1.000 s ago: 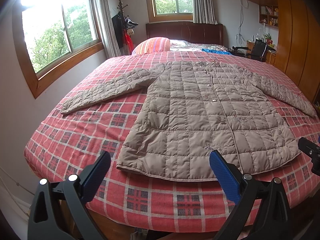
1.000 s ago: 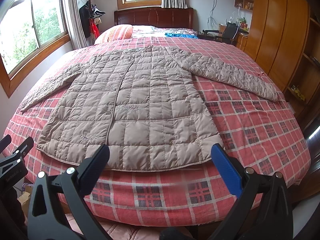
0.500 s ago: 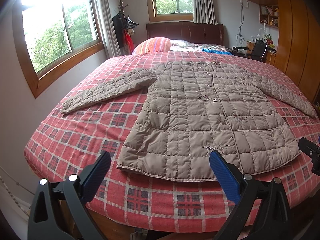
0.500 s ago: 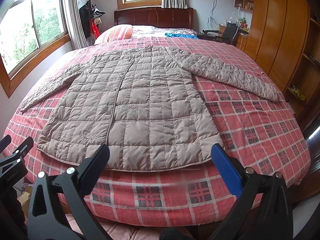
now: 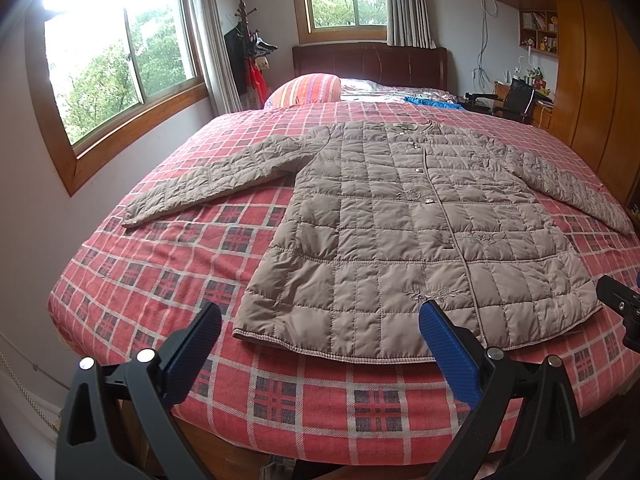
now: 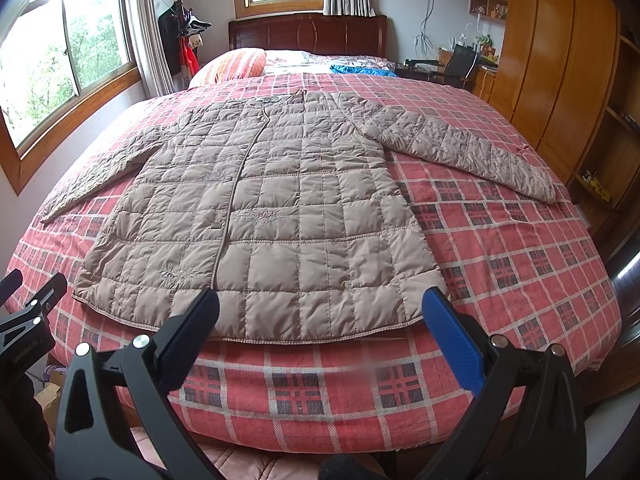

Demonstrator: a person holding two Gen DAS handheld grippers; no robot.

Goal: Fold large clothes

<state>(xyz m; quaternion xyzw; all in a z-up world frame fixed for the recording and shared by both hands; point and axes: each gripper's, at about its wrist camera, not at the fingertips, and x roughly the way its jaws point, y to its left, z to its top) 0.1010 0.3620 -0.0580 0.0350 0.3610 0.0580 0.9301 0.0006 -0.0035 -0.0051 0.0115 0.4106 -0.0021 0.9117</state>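
Room: daylight is coming through two wood-framed windows into a bedroom with a dark headboard (image 6: pixel 308 34) at the far end and wooden wardrobes along the right wall.
Surface: a red plaid bedspread (image 5: pixel 168 280) is covering the whole bed and hanging over the near edge.
Garment: a tan quilted coat (image 5: pixel 400 240) is lying face up and buttoned in the middle of the bed, hem toward the cameras, both sleeves spreading outward.
Left sleeve: it (image 5: pixel 208 176) is angling out toward the window side, its cuff resting on the plaid.
Right sleeve: it (image 6: pixel 472 152) is reaching toward the wardrobes, well apart from the hem.
Left gripper: the left gripper (image 5: pixel 320 344) is hovering off the foot of the bed, jaws spread wide and gripping nothing.
Right gripper: the right gripper (image 6: pixel 320 320) is hanging level with the hem, likewise released and empty.
Step in hand: judging by the flat coat, folding is not yet begun; the grippers are lining up for a first grasp.
Doing it well: each claw is likely best reaching for its own sleeve near the cuff, pinching both fabric layers.
Care: the padded fill is probably springing back, so each fold is needing pressing flat.
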